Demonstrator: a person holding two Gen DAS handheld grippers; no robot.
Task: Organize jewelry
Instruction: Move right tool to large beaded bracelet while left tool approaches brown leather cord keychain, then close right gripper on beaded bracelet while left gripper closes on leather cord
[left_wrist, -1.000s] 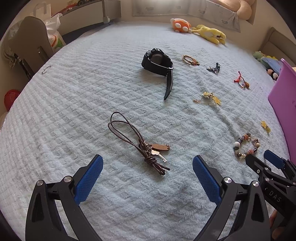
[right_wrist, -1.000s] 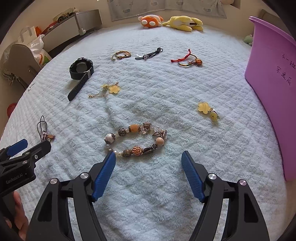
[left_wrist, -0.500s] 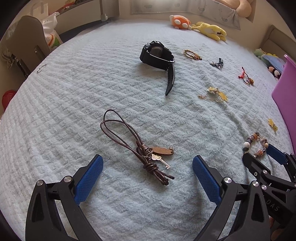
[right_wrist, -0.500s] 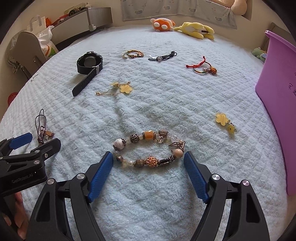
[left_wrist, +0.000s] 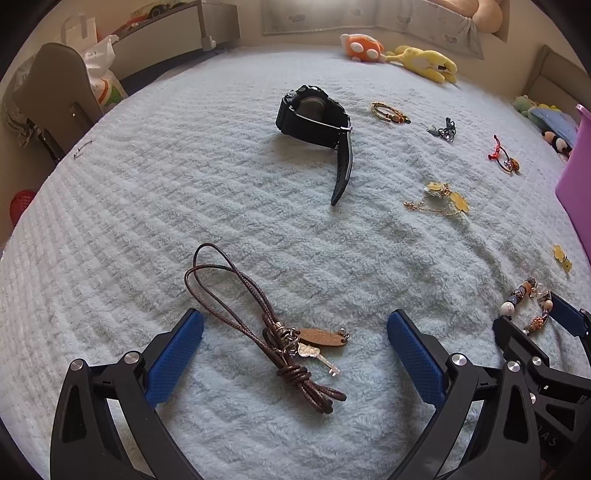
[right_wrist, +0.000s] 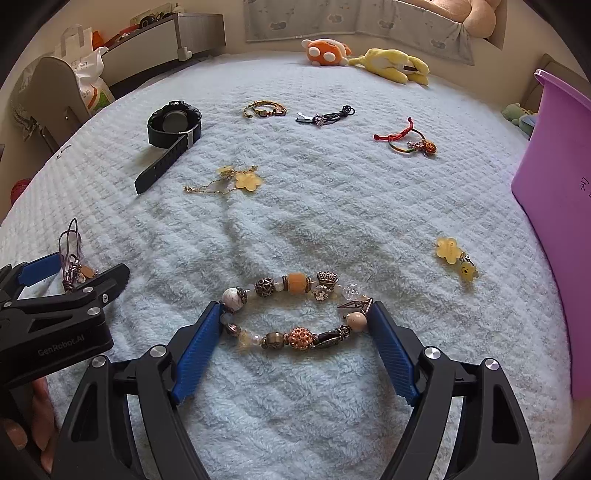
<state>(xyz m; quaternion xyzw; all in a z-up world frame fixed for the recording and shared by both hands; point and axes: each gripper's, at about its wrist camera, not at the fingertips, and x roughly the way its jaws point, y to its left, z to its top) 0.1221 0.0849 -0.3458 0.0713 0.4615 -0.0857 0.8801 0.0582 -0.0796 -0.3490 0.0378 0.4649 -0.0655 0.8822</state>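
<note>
My left gripper (left_wrist: 294, 325) is open, its blue pads either side of a brown cord necklace (left_wrist: 258, 325) with a wooden tag and small key, lying on the pale blue blanket (left_wrist: 184, 184). My right gripper (right_wrist: 293, 315) is open, its pads flanking a beaded bracelet (right_wrist: 295, 310) on the blanket; the pad tips sit close to its two ends. The left gripper also shows at the left of the right wrist view (right_wrist: 70, 280). A purple bin (right_wrist: 554, 192) stands at the right.
Spread over the blanket are a black watch (left_wrist: 317, 125), a gold chain with yellow flowers (right_wrist: 236, 181), a gold bracelet (right_wrist: 264, 109), a black cord charm (right_wrist: 325, 115), a red string bracelet (right_wrist: 406, 142) and a yellow flower charm (right_wrist: 454, 258). Plush toys (right_wrist: 369, 55) lie at the far edge.
Both grippers have moved forward and down. The cord necklace now lies between the left pads and the beaded bracelet between the right pads.
</note>
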